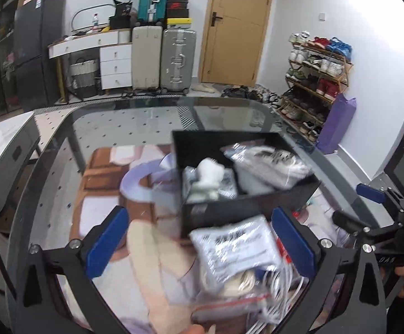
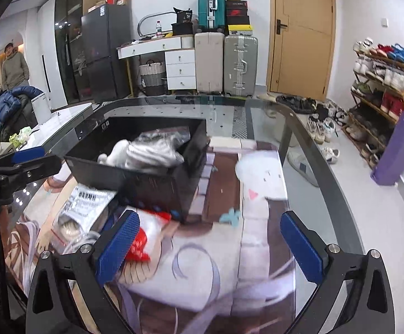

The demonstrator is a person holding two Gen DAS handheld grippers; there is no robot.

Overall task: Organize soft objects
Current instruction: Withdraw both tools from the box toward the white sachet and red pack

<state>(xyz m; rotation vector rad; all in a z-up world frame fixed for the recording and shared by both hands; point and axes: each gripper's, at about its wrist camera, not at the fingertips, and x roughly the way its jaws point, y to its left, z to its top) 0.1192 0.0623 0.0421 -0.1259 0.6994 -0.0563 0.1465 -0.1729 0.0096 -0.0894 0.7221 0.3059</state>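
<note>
Glass forms the tabletop, which fills the middle of both views, with a printed cartoon mat spread over its centre. On the mat sits a black bin, right of centre in the left wrist view and left of centre in the right wrist view. Its right compartment holds a bagged grey-white garment; its left one holds a white plush piece on top of other bagged items. Just in front of the bin, lower centre of the left wrist view, lies a labelled clear bag of soft goods over a loose pile of more bags, blurred enough that their contents are hard to make out. A red-and-white packet lies beside the bin at lower left of the right wrist view. The left gripper has its jaws spread wide around the labelled bag, not closed on it. The right gripper also has wide jaws, empty above the mat.
</note>
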